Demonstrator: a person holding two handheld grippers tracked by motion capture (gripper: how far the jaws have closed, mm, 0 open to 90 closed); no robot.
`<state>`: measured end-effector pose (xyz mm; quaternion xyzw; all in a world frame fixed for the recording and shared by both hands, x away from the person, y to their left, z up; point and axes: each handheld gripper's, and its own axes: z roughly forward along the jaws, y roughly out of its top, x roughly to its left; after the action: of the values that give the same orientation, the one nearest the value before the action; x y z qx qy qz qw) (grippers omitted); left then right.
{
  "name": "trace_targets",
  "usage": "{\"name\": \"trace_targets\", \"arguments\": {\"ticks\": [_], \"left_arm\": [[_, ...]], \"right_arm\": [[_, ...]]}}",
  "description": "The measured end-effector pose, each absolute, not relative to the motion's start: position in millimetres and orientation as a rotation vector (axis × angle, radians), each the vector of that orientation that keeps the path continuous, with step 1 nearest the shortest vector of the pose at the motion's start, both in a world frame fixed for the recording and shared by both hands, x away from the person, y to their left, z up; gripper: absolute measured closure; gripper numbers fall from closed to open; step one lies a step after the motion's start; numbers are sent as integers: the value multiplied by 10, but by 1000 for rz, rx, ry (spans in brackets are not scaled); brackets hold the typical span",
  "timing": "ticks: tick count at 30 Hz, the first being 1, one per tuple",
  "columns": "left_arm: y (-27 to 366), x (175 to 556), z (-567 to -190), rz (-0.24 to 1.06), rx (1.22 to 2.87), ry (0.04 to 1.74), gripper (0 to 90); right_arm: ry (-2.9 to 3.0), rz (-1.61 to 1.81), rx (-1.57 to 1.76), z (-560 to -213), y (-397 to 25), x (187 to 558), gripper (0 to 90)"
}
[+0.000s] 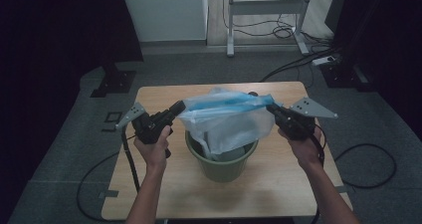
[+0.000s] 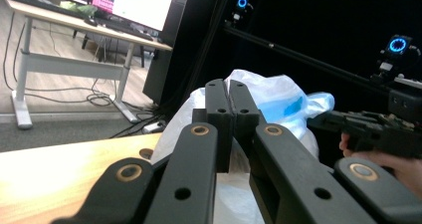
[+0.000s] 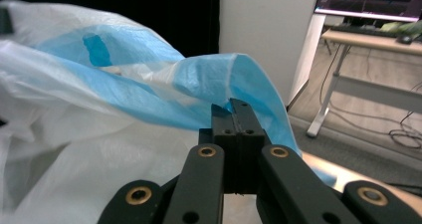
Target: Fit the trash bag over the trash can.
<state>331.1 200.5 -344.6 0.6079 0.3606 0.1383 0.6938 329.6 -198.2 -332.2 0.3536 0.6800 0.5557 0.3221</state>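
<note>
Now, step: stretching the bag's mouth over the bin.
Bag [image 1: 226, 117]: held taut above the green bin [image 1: 221, 167] on the table [image 1: 278, 179]; its bottom hangs inside.
Left gripper [image 1: 178, 107]: jaws pinched on the bag's edge.
Right gripper [image 1: 271, 106]: clamped likewise on the blue rim.
Advice: pull apart evenly; lower both sides together; avoid tearing.

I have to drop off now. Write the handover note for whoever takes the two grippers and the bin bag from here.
Left gripper: shut on the plastic bag, at its left edge.
Right gripper: shut on the bag's right, blue-trimmed edge.
The bag is stretched between them above the green bin, its lower part hanging inside; the bin stands on the wooden table.
Done: both edges gripped, bag spread.
Left, probably: lower the mouth and fold it over the rim.
</note>
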Motion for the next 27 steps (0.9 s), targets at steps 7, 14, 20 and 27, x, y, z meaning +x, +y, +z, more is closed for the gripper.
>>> {"name": "trace_targets", "arguments": {"ticks": [7,14,20,27], "left_arm": [[2076,2988,-3592,286,1417,775,888],[2274,2652,-4054,204,1445,801,883],[2337,2649,-4335,155,1457,845,881],[2304,2690,-4514,113,1511,868,876]], "right_arm": [[1781,1530,882,-3298,-1988,3103,893],[1891,1612,869,-3733,-2015,2590,893],[1959,1642,904,-4043,-2013,2387,893],[2018,1636,968,-4343,-2049,2356,893]]}}
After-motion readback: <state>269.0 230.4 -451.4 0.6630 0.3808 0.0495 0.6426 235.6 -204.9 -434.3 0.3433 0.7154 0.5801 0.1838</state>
